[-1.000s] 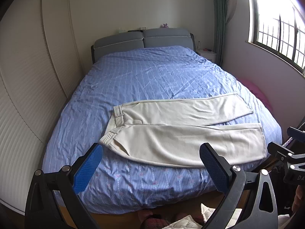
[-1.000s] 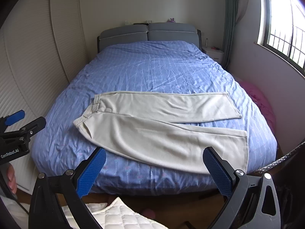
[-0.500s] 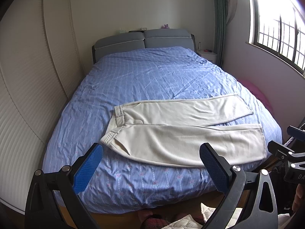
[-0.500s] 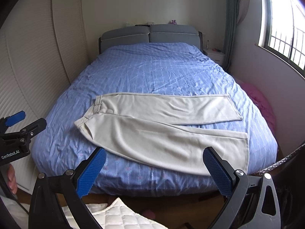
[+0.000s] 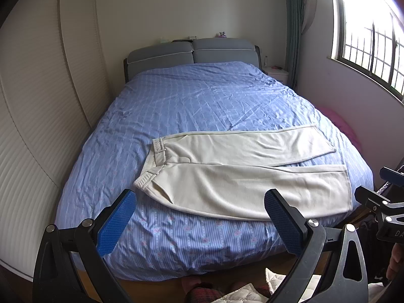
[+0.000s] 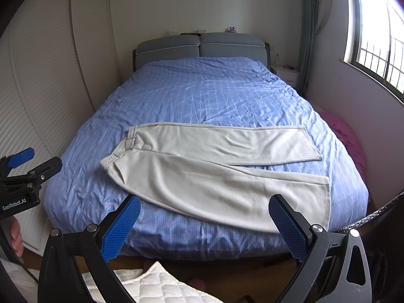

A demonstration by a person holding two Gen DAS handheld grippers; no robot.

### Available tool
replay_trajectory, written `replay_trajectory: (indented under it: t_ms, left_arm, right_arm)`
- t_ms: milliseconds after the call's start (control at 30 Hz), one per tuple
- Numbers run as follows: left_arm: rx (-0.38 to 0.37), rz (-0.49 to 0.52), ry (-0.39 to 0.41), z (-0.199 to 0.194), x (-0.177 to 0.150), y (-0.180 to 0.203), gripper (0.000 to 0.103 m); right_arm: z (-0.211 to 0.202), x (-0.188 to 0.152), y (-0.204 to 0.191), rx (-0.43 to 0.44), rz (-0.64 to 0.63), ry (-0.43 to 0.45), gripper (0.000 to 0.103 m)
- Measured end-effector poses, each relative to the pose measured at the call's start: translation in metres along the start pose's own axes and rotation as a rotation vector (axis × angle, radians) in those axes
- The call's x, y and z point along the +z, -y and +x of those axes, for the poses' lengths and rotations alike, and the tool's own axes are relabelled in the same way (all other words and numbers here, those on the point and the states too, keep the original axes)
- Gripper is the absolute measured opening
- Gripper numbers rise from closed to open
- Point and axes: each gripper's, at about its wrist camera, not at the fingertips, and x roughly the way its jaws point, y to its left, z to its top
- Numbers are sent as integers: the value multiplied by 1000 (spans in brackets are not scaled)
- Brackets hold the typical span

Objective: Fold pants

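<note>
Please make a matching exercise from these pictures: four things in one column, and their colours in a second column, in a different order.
Things:
1. pants
2. bed cover
3. headboard
4. curtain

Colours:
A. grey
B. green
C. cream
D. blue

Pairs: 1-C, 2-D, 3-A, 4-B

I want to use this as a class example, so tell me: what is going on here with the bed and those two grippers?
A person holds two grippers at the foot of a bed. Cream pants lie spread flat across the blue cover, waistband to the left, legs running right, slightly apart. The left gripper and right gripper are both open and short of the cloth, touching nothing. No fold has been made yet.
</note>
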Motion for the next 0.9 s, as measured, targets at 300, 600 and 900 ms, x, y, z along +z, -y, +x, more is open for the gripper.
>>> replay_trajectory:
  t_ms: [300, 600, 900]
  left_arm:
    - [1, -3, 2, -2, 0, -2, 103]
    - [-1, -2, 3, -2, 0, -2, 103]
    - [-1, -4, 3, -2, -2, -3, 103]
  right_arm:
    - [0, 0, -1, -1, 0, 1, 103]
    - [0, -1, -1, 0, 1, 1, 103]
    - [1, -2, -4, 5, -3, -2, 103]
